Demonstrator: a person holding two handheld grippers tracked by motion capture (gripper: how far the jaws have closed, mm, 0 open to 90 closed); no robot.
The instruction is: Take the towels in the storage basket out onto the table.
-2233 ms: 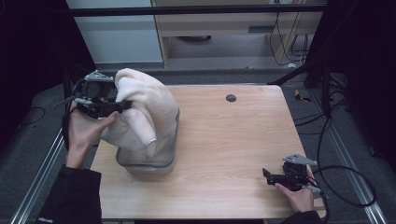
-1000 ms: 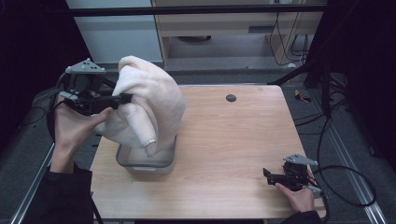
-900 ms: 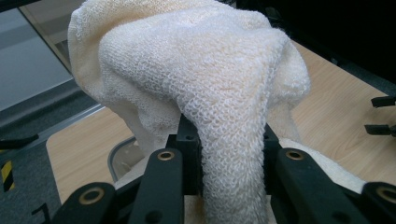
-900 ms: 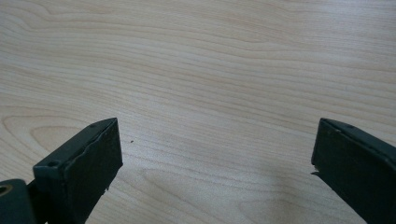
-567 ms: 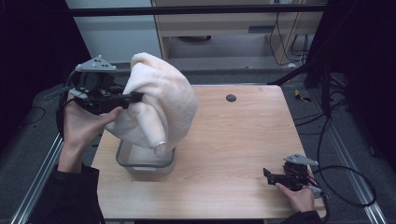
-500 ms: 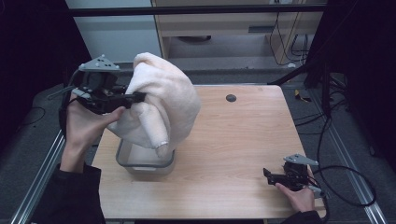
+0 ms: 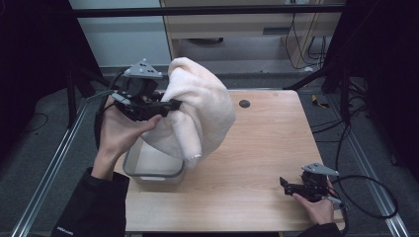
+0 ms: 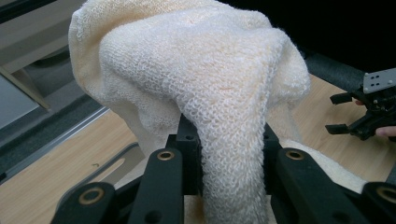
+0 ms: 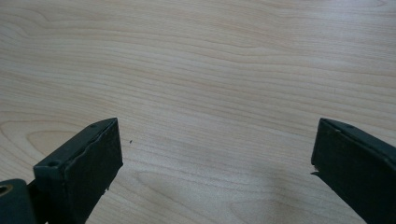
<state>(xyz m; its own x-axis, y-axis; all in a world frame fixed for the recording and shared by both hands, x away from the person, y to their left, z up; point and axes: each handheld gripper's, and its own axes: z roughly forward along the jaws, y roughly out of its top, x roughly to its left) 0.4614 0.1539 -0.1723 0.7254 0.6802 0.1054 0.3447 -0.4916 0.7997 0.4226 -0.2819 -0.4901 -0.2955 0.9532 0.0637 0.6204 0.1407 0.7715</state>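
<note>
Left claw (image 7: 170, 104) clamps towel (image 7: 205, 111) above wooden table (image 7: 262, 148).

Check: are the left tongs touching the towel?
Touching. In the left gripper view the left tongs are shut on a fold of the towel, both jaws pressed against the cloth between them.

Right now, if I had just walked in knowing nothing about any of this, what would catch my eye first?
Most likely the big cream towel, hanging in the air over the left side of the wooden table, pinched in the left gripper above a grey plastic bin. After that, the right gripper resting near the table's front right corner, jaws open over bare wood.
</note>
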